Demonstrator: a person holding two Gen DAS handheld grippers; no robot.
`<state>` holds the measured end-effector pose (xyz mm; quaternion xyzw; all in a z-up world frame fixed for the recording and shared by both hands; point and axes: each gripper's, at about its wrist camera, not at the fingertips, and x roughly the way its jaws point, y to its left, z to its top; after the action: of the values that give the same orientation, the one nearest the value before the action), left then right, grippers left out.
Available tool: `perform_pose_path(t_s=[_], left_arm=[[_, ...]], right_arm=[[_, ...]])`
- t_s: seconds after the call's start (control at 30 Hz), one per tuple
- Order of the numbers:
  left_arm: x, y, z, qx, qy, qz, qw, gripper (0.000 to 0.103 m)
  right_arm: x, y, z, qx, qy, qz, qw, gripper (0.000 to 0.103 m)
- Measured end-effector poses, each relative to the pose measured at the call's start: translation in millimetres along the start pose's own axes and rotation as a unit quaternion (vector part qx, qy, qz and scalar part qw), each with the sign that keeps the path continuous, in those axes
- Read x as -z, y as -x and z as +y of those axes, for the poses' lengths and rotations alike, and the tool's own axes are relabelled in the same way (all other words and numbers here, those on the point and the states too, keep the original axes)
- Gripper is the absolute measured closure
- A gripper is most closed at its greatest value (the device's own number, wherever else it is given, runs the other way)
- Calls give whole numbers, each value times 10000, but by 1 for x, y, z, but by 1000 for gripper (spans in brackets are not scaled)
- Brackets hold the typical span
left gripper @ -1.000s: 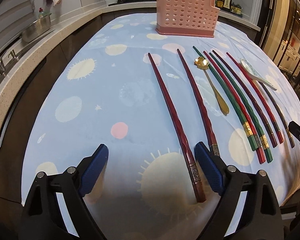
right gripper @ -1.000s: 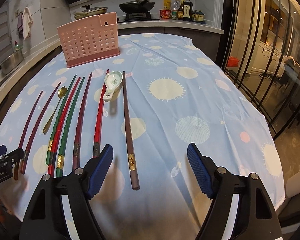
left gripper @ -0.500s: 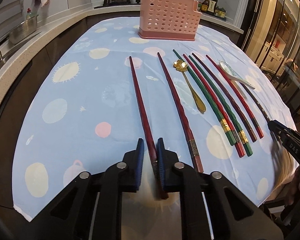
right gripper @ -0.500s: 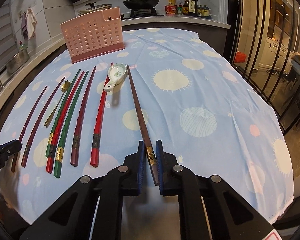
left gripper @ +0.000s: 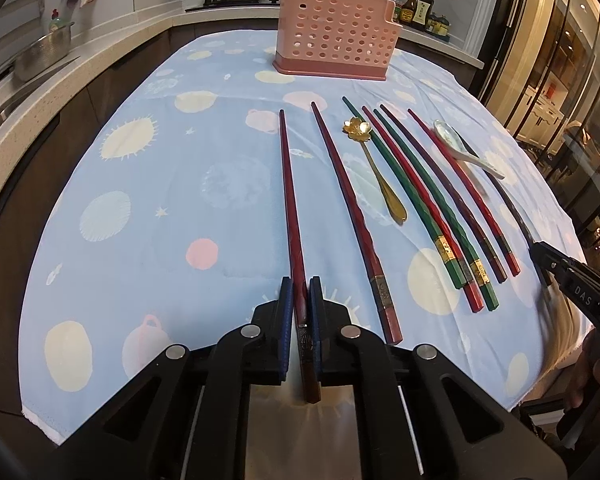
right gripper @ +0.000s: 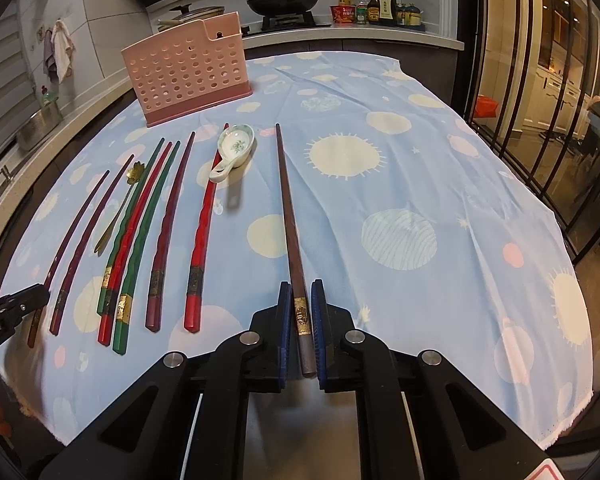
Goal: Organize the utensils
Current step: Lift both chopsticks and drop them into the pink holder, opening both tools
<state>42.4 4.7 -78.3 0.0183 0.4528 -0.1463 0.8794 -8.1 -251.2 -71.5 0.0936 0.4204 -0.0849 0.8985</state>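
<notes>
Left wrist view: the left gripper (left gripper: 300,300) is clamped on the near end of a dark red chopstick (left gripper: 290,200) at the left of the row. Right wrist view: the right gripper (right gripper: 301,304) is clamped on a brown chopstick (right gripper: 287,208) at the row's right, beside the ceramic spoon (right gripper: 236,148). A pink utensil holder (right gripper: 188,70) stands at the far end of the blue tablecloth (right gripper: 420,168)
</notes>
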Motion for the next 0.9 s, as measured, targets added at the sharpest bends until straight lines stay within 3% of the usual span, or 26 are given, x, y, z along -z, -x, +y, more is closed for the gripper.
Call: perform_pose_path(t_s=[0.23,0.5,0.6,0.67,0.9], left_arm=[[1,0,-1,-18,-34,-7,10000,94],[7,6,-3,63,-34,33,10000,90],[10,6,-5,-6,-106,-6,9999,91],[10,7,-5,45,-93,10,9999,95],[12,28,5,130,98,-81,9998,96]], right_arm=[[-4,-3,1,-35,-23,0,10000,82],[-1,1,0,-48,-7,5,10000,82],[4,2,2,16,107,-35,9999,87],[5,4,3,-3,143,-32,9999,95],[6,32,1,-201,100,-223,9995,96]])
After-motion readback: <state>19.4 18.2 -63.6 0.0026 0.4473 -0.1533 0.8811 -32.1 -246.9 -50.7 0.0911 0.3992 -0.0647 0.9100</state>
